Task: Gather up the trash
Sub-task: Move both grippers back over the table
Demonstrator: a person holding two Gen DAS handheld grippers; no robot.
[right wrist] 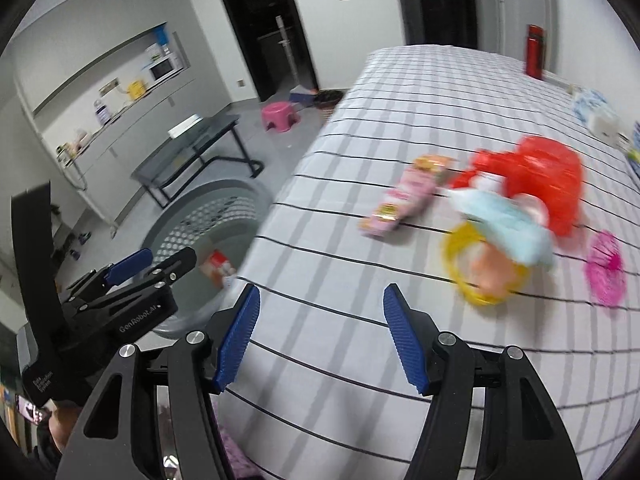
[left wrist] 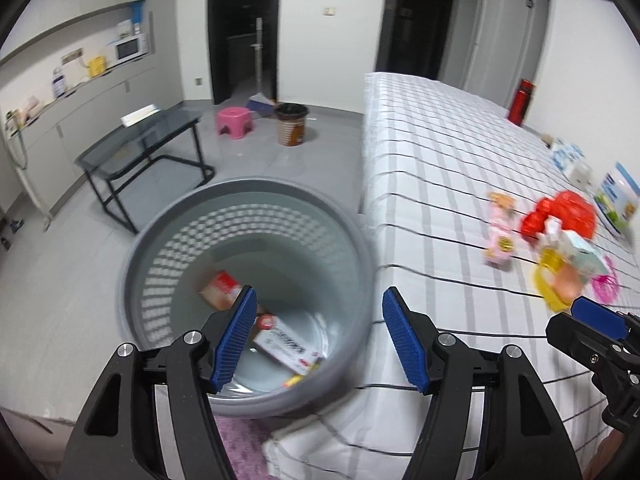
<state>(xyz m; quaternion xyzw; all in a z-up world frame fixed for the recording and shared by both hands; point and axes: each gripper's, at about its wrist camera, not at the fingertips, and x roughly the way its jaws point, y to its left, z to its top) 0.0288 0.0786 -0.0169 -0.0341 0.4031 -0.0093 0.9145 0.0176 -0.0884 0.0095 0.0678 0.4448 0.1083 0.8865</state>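
The left gripper [left wrist: 318, 336] is hanging over the round grey perforated plastic waste basket [left wrist: 160, 240] with its blue ribbed pads spread wide and nothing between them; the right gripper [right wrist: 320, 336] is likewise standing spread and empty above the white bedcover with grey and black check lines [right wrist: 360, 128]. Inside the basket, a small orange-and-white carton [left wrist: 220, 288] and a flat white box with red print [left wrist: 286, 346] are lying on the bottom, so part of the collection appears done. Ahead of the right gripper, the remaining litter is lying in a loose cluster on the bedcover: a long pink snack wrapper [right wrist: 404, 196] nearest, then a pale blue crumpled packet [right wrist: 504, 224] resting over a yellow ring-shaped wrapper [right wrist: 480, 276], a crumpled red plastic bag [right wrist: 536, 176] behind these, and a magenta mesh piece [right wrist: 606, 268] off to the right. The pictures are blurred, so finer contact among the pieces cannot be confirmed. In my judgement the step in hand is the next pick by the right gripper. It would be done well by taking the pink wrapper first, since it is lying apart from the heap, approaching across its narrow width, pressing lightly into the soft cover without pinching the fabric, and carrying it fully past the basket rim before letting go.
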